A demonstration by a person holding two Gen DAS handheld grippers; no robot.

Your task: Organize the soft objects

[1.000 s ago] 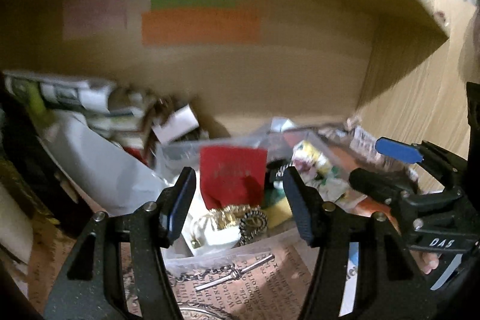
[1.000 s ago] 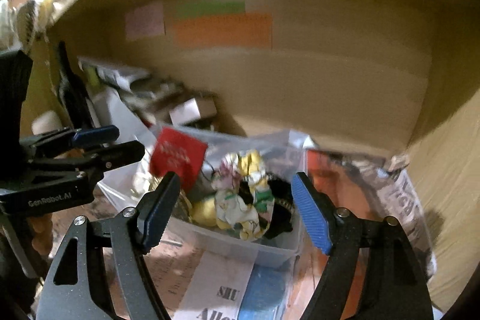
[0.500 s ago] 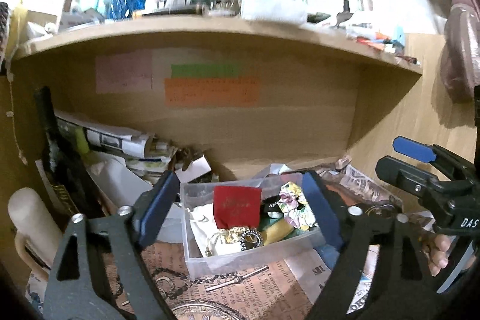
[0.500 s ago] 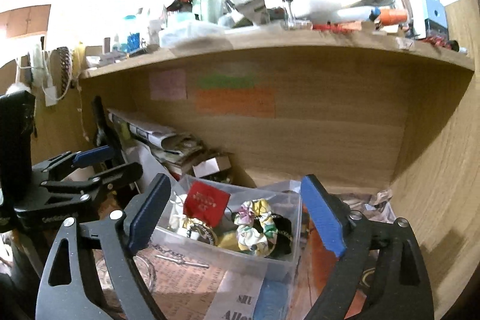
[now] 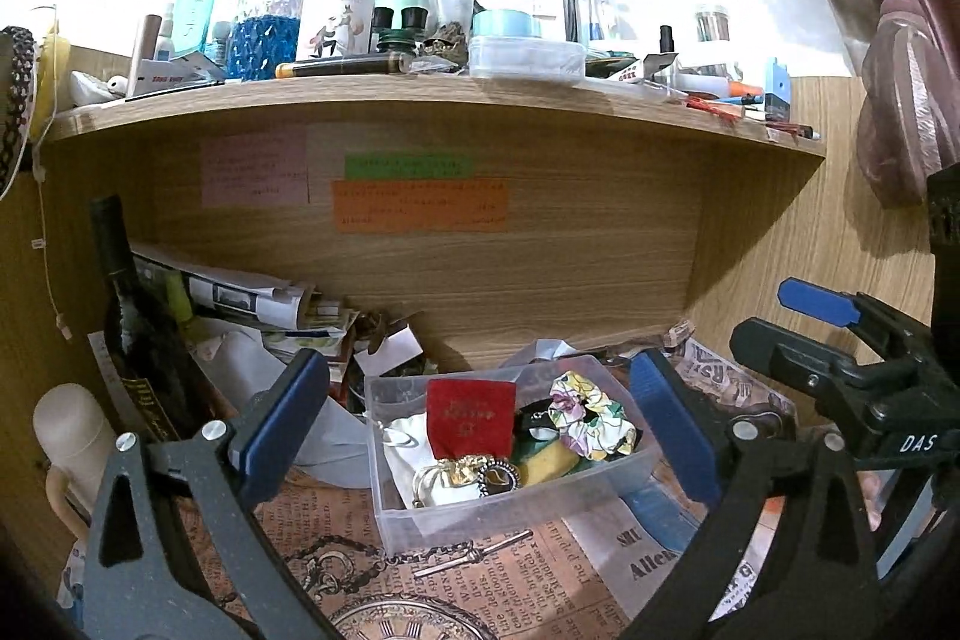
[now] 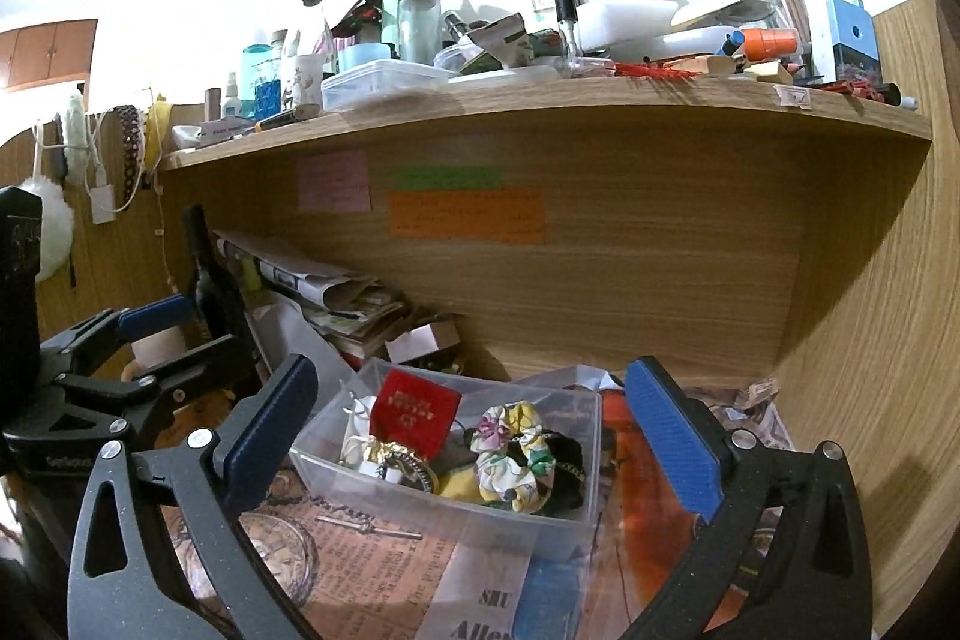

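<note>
A clear plastic bin [image 5: 480, 511] [image 6: 540, 526] stands on newspaper under a wooden shelf. It holds a floral scrunchie [image 5: 591, 415] [image 6: 510, 454], a red pouch [image 5: 471, 418] [image 6: 414, 412], a yellow soft piece [image 5: 549, 460], black fabric [image 6: 567, 466] and gold trinkets [image 5: 462, 472]. My left gripper [image 5: 480, 430] is open and empty, held back from the bin. My right gripper [image 6: 474, 436] is open and empty, also in front of the bin; it shows at the right of the left wrist view [image 5: 840, 340].
A dark wine bottle [image 5: 135, 334] and stacked papers [image 5: 240, 298] crowd the left. A cluttered shelf [image 5: 420, 100] of bottles hangs overhead. Wooden walls close the back and right. A chain and watch [image 5: 384, 580] lie on the newspaper in front.
Both grippers have pulled back and up from the bin, so the shelf top has come into view. Both jaws have opened wider. The bin's contents look unmoved.
</note>
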